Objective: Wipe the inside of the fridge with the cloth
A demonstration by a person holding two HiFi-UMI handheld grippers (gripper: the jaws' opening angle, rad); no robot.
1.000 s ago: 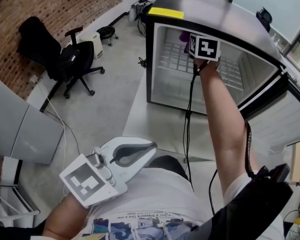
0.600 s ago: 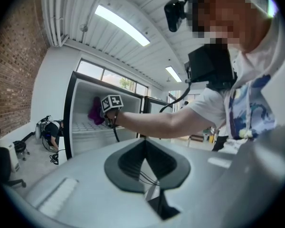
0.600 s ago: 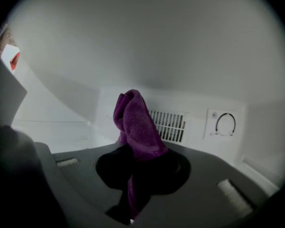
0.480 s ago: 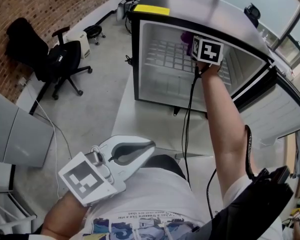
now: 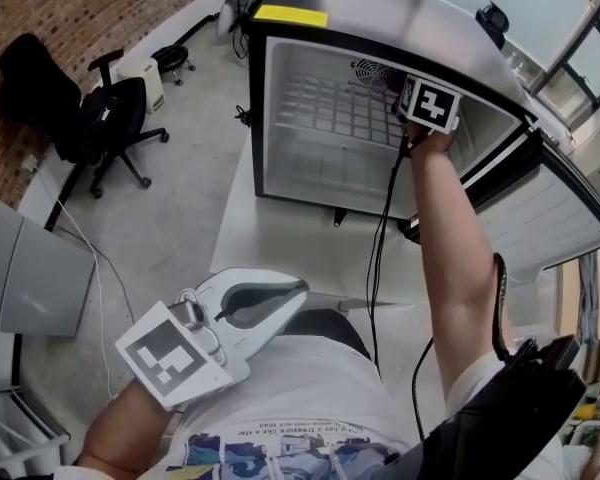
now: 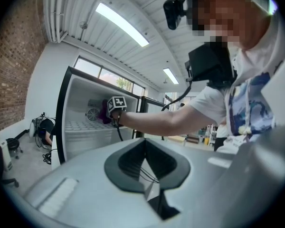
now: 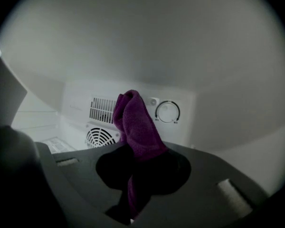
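The small fridge stands open on a white platform, with its door swung out to the right. My right gripper reaches into the upper right of the cabinet above the wire shelf. In the right gripper view the right gripper is shut on a purple cloth, which stands up in front of the back wall near the fan vent and thermostat dial. My left gripper is held low by my body, away from the fridge, shut with nothing in it.
A black cable hangs from the right gripper down past the fridge front. A black office chair stands on the concrete floor to the left, and a grey cabinet is nearer left. A yellow sticker lies on the fridge top.
The right gripper has moved to the right inside the fridge with the cloth, toward the back right corner. The left gripper has stayed where it was.
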